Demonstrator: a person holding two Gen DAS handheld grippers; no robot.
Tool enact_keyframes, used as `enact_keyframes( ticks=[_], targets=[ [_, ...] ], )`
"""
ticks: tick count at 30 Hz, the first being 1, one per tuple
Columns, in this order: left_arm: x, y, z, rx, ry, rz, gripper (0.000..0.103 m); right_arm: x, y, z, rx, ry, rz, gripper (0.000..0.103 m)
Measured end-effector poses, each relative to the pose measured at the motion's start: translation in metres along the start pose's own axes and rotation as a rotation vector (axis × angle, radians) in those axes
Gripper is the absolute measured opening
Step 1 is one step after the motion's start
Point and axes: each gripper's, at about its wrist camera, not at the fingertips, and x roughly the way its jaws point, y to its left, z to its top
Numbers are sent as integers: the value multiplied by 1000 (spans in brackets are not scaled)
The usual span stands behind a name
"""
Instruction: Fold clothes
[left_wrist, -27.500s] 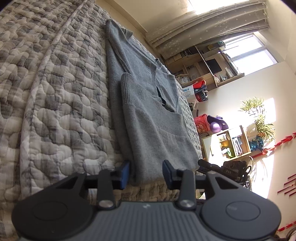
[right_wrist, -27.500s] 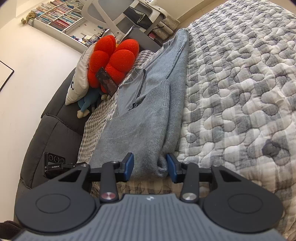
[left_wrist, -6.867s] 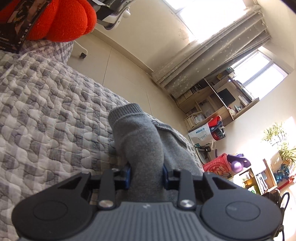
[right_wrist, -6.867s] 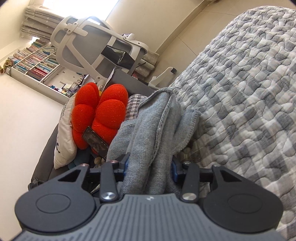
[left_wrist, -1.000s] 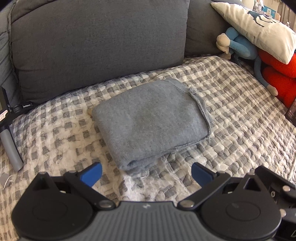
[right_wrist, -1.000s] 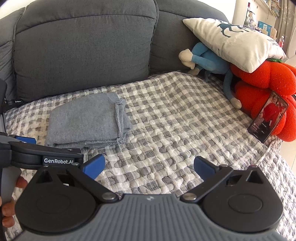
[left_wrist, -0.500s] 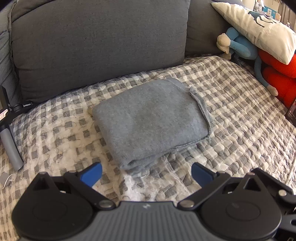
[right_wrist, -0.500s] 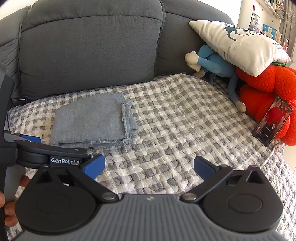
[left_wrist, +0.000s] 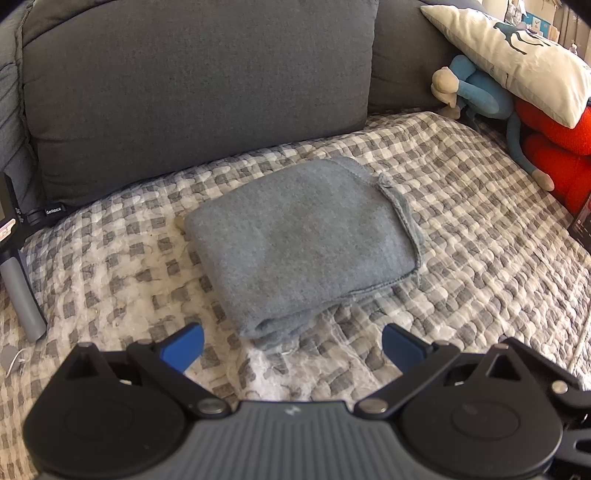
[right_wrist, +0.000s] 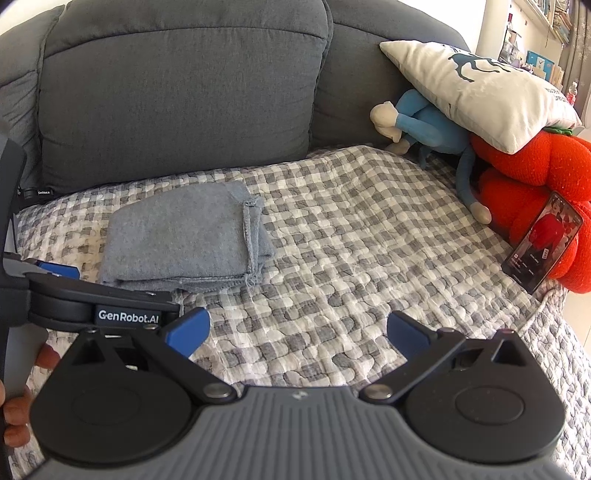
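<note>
Left wrist view: a grey sofa (left_wrist: 199, 85) is being covered by a checked quilt (left_wrist: 480, 236), on which a folded grey sweater (left_wrist: 299, 236) is lying, long axis running near-left to far-right. Its lower layers are being hidden beneath. Both the left gripper (left_wrist: 291, 345) and right gripper (right_wrist: 298, 326) are being held spread wide, empty.

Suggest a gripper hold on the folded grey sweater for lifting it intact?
Probably the thick rounded fold edge of the folded grey sweater, approached low from the front: layers join there, while the right side shows loose hems. The left gripper is open and nearest.
</note>
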Motion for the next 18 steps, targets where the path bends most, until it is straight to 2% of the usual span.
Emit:
enact_keyframes(
  ticks=[18],
  targets=[
    [1,0,0,-1,-3,11,103,0,2,-2,-18,10,12,103]
  ],
)
